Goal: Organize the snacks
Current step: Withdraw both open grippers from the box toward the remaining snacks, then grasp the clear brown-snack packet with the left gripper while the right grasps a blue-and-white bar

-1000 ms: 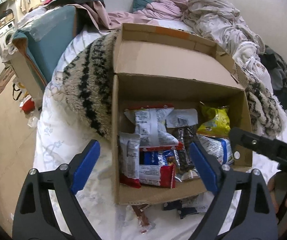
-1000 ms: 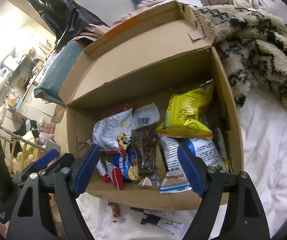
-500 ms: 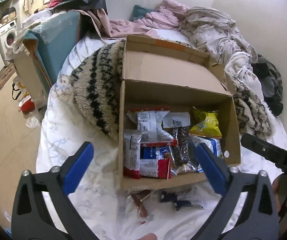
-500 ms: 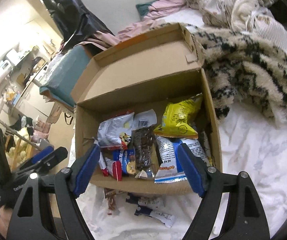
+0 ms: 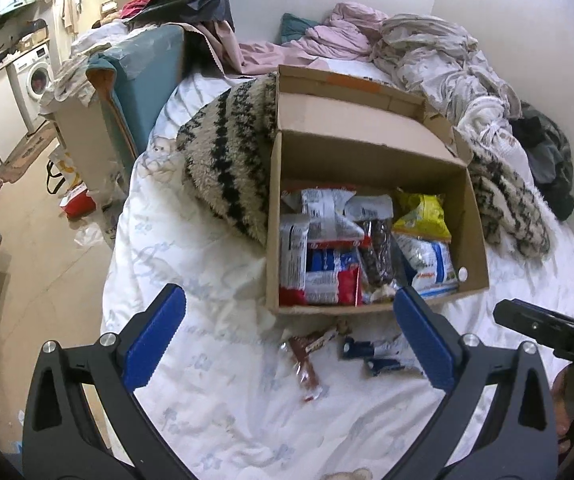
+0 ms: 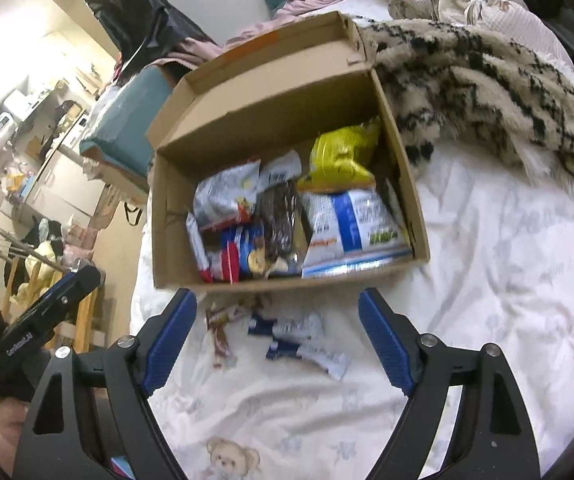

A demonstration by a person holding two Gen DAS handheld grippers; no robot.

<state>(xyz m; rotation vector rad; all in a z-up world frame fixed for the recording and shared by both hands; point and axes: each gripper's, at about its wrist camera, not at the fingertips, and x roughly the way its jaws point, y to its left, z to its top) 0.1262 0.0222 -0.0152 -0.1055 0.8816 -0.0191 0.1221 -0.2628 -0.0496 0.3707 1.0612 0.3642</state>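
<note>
An open cardboard box (image 5: pixel 371 154) (image 6: pixel 271 96) on the white bed holds several snack packets, among them a yellow bag (image 5: pixel 421 216) (image 6: pixel 341 160) and a blue and white bag (image 5: pixel 431 262) (image 6: pixel 351 232). In front of the box lie loose snacks: a brown bar (image 5: pixel 307 354) (image 6: pixel 221 328) and blue and white packets (image 5: pixel 379 354) (image 6: pixel 301 342). My left gripper (image 5: pixel 287 332) is open and empty above the bed, just before the loose snacks. My right gripper (image 6: pixel 277 340) is open and empty, its fingers on either side of the loose snacks from above.
A fuzzy black and cream blanket (image 5: pixel 229 160) (image 6: pixel 479 92) lies behind and beside the box. Crumpled bedding (image 5: pixel 427 52) is piled at the back. A teal padded chair (image 5: pixel 139 80) stands left of the bed, beyond the bed's left edge.
Both grippers have pulled back and up from the box. The box looks smaller, and the loose snacks in front of it have come into full view.
</note>
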